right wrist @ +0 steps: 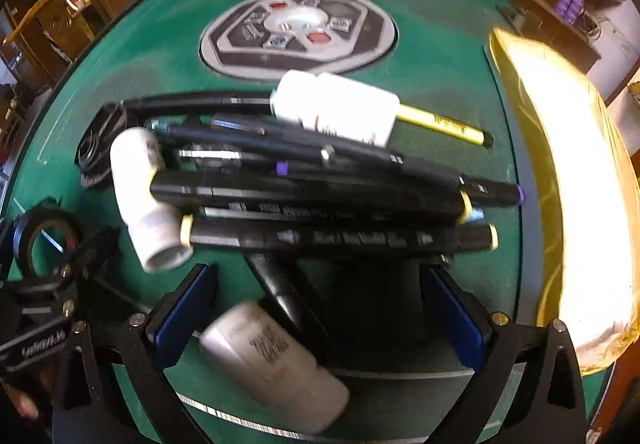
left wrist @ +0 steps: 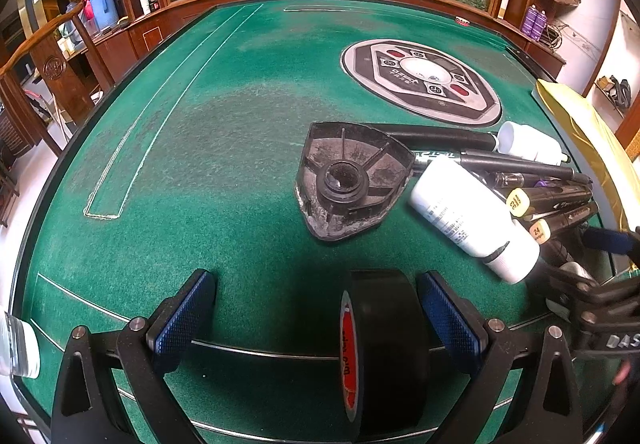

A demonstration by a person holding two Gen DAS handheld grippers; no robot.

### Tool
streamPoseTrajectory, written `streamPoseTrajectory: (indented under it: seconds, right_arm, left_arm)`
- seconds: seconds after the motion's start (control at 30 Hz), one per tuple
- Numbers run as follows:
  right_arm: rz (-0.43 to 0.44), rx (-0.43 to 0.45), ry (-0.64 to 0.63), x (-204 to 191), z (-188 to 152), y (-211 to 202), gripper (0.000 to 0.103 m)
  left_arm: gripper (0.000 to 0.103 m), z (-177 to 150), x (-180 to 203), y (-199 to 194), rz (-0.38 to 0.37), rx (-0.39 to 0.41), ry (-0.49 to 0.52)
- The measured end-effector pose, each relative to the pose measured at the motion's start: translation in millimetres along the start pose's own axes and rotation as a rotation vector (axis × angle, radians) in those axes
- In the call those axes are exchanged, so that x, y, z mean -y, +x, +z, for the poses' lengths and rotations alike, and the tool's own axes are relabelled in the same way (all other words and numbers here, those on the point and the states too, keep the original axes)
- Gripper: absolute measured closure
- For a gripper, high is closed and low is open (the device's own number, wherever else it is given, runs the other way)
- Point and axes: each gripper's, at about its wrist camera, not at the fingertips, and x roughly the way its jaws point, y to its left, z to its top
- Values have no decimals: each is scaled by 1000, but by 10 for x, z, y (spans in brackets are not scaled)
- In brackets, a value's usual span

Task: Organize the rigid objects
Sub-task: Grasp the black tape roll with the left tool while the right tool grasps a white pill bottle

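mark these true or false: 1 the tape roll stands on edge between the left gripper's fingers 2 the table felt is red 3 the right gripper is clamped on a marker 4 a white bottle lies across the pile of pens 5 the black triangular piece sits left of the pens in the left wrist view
1. True: the tape roll stands on edge between the open fingers of the left gripper.
2. False: the table felt is green.
3. False: the right gripper is open, gripping nothing.
4. True: a white bottle lies across the pens.
5. True: the black triangular piece sits left of the pens.
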Motion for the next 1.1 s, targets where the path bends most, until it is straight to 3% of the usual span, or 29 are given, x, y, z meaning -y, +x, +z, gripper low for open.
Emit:
streamPoseTrajectory:
  seconds: [0.1, 0.3, 0.4, 0.53, 0.63, 0.8, 0.97, 1.1]
  right_arm:
    - [64, 35, 1, 32, -125, -165, 0]
    - [94, 116, -116, -19, -209, -473, 3]
    - [107, 134, -143, 23, -200, -551, 15]
    - [127, 136, -175, 59, -168, -602, 21]
    - [160, 130, -210, 65, -186, -616, 33]
    - [200, 121, -238, 90, -179, -604, 34]
    - [259, 102, -270, 72, -150, -573, 50]
    - [288, 97, -322, -12, -161, -562, 50]
  left_arm:
    - [0, 0, 0, 0, 0, 0, 0]
    - [0, -17, 3, -11, 9, 2, -9]
    - [0, -21, 7, -17, 17, -1, -17]
    - [0, -7, -1, -24, 26, -35, -29]
    - [0, 23, -21, -66, 25, -76, -19]
    - [0, 52, -188, -302, 4, -52, -74]
    - [0, 16, -389, -435, -39, -70, -146]
    - [0, -24, -458, -490, -46, -74, -178]
